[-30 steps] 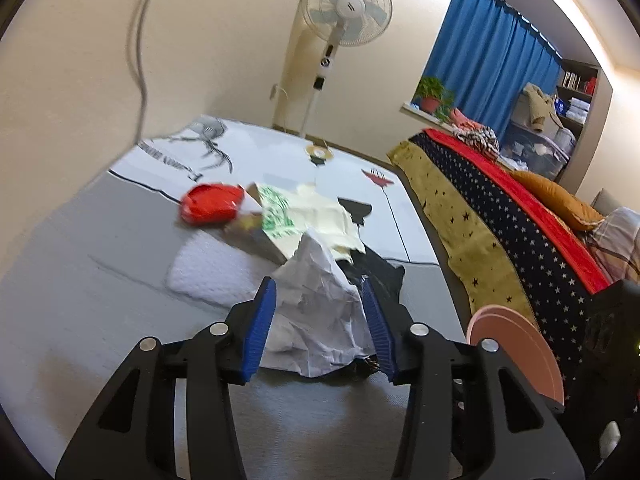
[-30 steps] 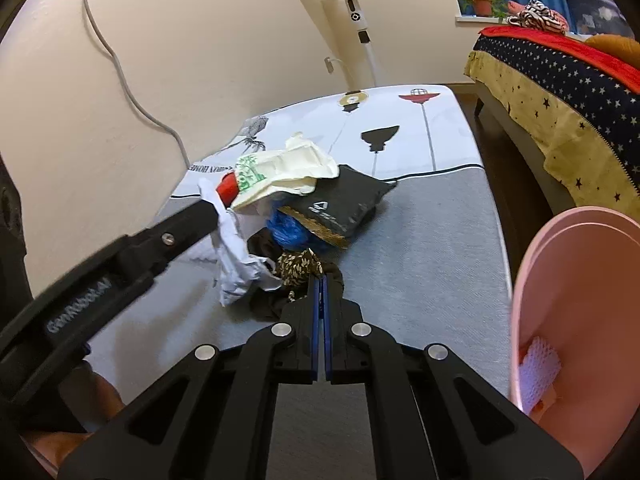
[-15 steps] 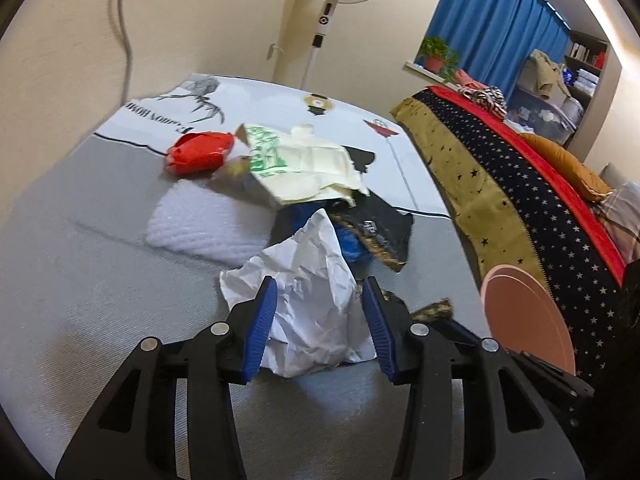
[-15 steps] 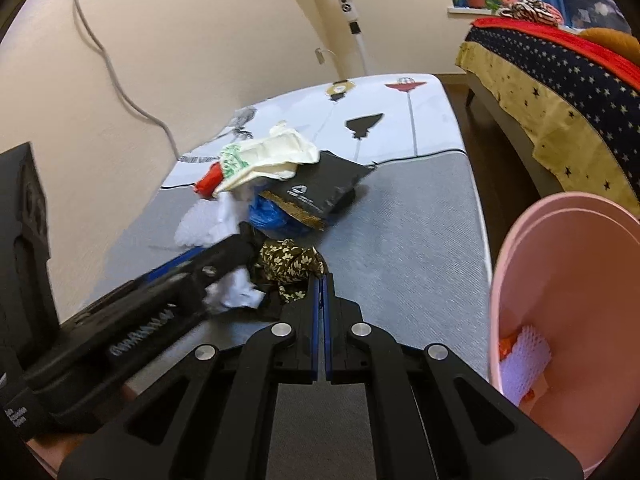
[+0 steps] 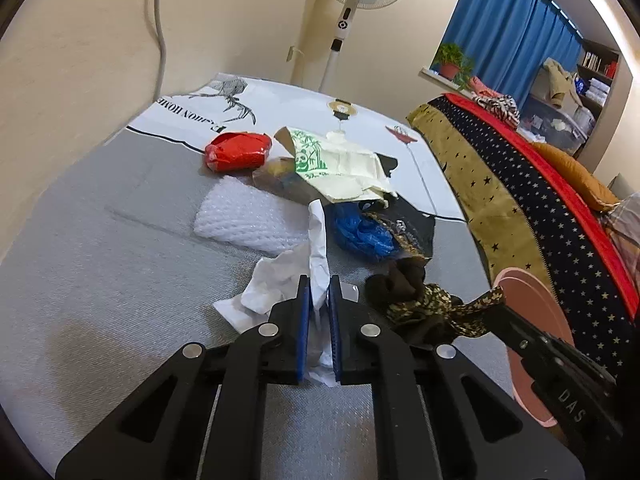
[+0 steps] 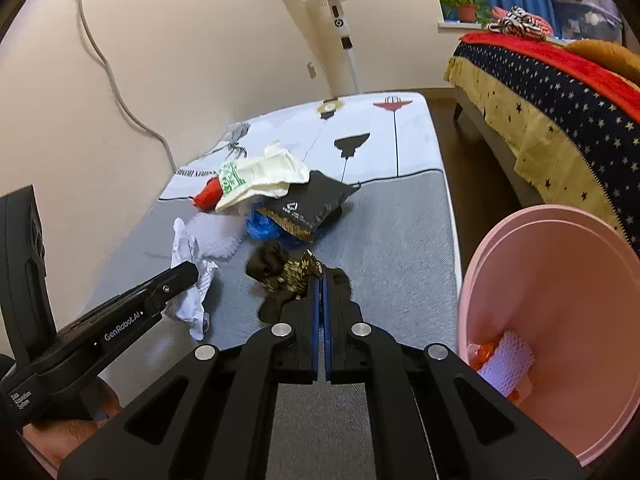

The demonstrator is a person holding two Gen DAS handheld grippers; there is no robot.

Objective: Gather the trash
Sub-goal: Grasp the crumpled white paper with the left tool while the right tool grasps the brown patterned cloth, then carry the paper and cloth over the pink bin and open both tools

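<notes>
Crumpled white paper (image 5: pixel 280 276) lies on the grey mat (image 5: pixel 100 280). My left gripper (image 5: pixel 319 280) is closing its jaws on the paper, and the blue pads press a fold of it. In the right wrist view the left gripper (image 6: pixel 188 272) comes in from the left onto the same paper (image 6: pixel 186 240). My right gripper (image 6: pixel 319 280) is shut on a dark gold-patterned cloth (image 6: pixel 280 270), whose strip also shows at the right gripper (image 5: pixel 496 304) in the left wrist view. A pink bin (image 6: pixel 540 240) stands at the right with some trash inside.
More trash lies beyond: a red wrapper (image 5: pixel 236 150), white bubble wrap (image 5: pixel 244 220), a cream bag with green print (image 5: pixel 340 168), a blue plastic bag (image 5: pixel 360 232) and a black pouch (image 6: pixel 312 204). A standing fan (image 5: pixel 348 8) is behind, and a bed with a starry cover (image 5: pixel 520 184) to the right.
The left jaws have come together on the white paper and squeezed it into a narrow fold. The right gripper has stayed shut on the patterned cloth.
</notes>
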